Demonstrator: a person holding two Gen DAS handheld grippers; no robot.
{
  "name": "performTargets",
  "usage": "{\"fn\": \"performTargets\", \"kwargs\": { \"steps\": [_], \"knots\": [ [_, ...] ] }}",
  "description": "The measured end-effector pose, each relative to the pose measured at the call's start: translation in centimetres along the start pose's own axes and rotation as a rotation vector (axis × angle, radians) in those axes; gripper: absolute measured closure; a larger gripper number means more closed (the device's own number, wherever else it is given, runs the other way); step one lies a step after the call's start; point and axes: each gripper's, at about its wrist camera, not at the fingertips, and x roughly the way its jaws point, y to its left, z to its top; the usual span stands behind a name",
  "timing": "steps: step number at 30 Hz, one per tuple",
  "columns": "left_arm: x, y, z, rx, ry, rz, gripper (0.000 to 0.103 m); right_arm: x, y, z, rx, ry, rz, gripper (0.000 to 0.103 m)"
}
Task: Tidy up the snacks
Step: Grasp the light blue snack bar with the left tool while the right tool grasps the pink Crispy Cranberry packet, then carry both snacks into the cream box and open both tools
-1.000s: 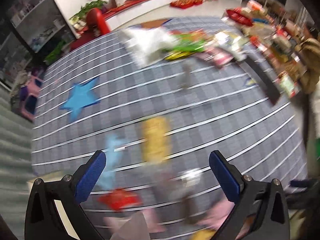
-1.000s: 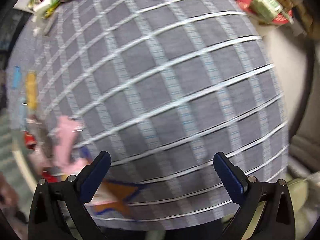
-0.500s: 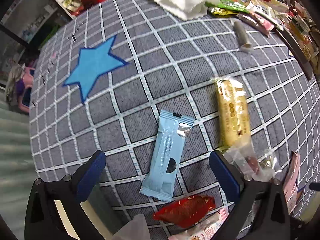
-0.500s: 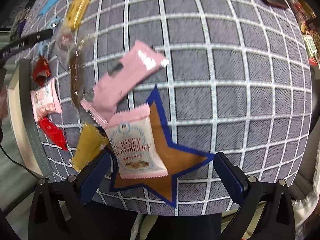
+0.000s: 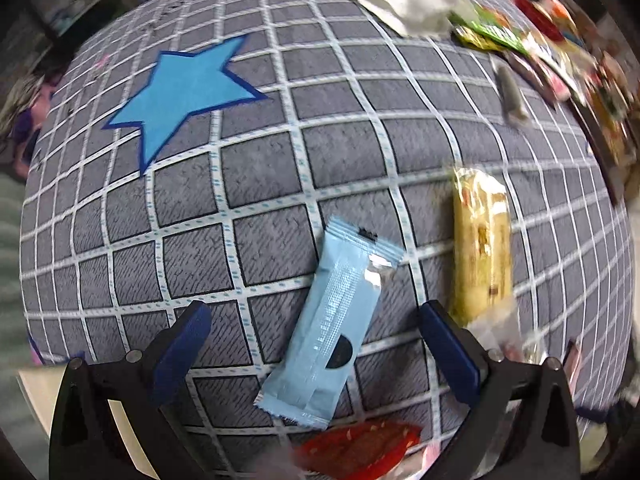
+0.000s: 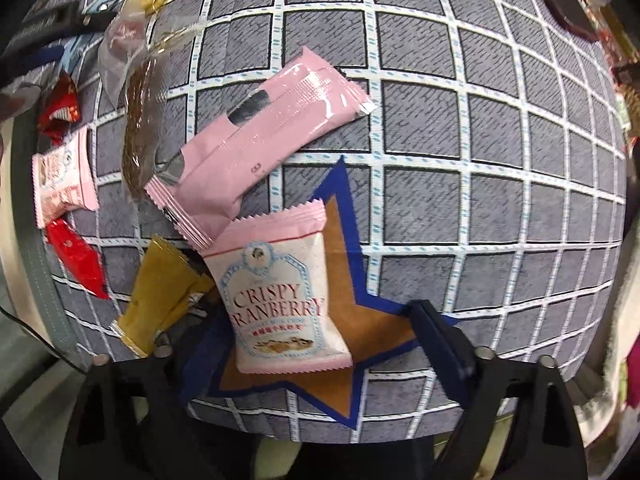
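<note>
In the left wrist view, a light blue snack bar [image 5: 332, 324] lies on the grey checked cloth between my open left gripper's fingers [image 5: 316, 340]. A yellow bar [image 5: 482, 244] lies to its right, a red wrapper [image 5: 360, 452] below. A blue star patch [image 5: 180, 92] is at upper left. In the right wrist view, my open right gripper [image 6: 312, 344] straddles a pink-white "Crispy Cranberry" packet [image 6: 280, 300] lying on a brown star patch [image 6: 360, 344]. A pink bar [image 6: 256, 136] lies above it, a gold wrapper [image 6: 160, 300] at left.
In the right wrist view a clear wrapper with a brown snack [image 6: 140, 120], a small pink packet [image 6: 64, 176] and red wrappers [image 6: 76, 256] lie near the table's left edge. In the left wrist view a white cloth [image 5: 404, 0] and a snack pile [image 5: 540, 48] sit far back.
Both grippers have dropped closer to the cloth. The blue bar now sits between the left fingers; the cranberry packet sits between the right fingers. Both stay open.
</note>
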Motion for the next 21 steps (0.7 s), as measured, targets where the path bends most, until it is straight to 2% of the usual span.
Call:
{"fn": "performTargets", "kwargs": {
  "steps": [1,3,5,6,7,8,9,10,14,21],
  "knots": [
    [0.0,0.2,0.2,-0.011,0.003,0.003,0.000,0.1,0.3,-0.1,-0.007,-0.004,-0.016,0.026],
    [0.1,0.7,0.5,-0.015,0.035,0.004,0.000,-0.5,-0.2,-1.0,-0.018,-0.019,-0.017,0.048],
    [0.0,0.7,0.7,0.000,0.048,0.000,0.006,-0.3,0.0,-1.4,-0.017,-0.015,0.014,0.048],
    [-0.5,-0.7,0.9,0.013,0.050,0.002,0.010,0.0,0.1,-1.6,-0.013,-0.016,0.028,0.048],
    [-0.7,-1.3,1.3,0.037,0.046,-0.001,0.022,-0.1,0.2,-1.9,-0.006,-0.016,0.049,0.048],
    [-1.1,-1.7,1.4,0.056,0.040,-0.004,0.042,0.2,0.1,-2.1,0.004,-0.015,0.066,0.048],
    [-1.5,-2.1,1.5,0.075,0.038,-0.006,0.056,0.3,0.1,-2.3,0.014,-0.017,0.078,0.048],
    [-1.6,-2.2,1.8,0.089,0.047,-0.010,0.077,0.2,0.0,-2.5,0.021,-0.021,0.090,0.048],
    [-1.9,-1.8,1.9,0.052,0.079,-0.025,0.077,0.0,-0.1,-3.3,0.029,-0.034,0.120,0.048],
    [-6.7,0.9,-0.6,-0.009,0.004,-0.092,0.077,-0.2,0.0,-5.3,0.040,-0.067,0.165,0.048]
  ]
}}
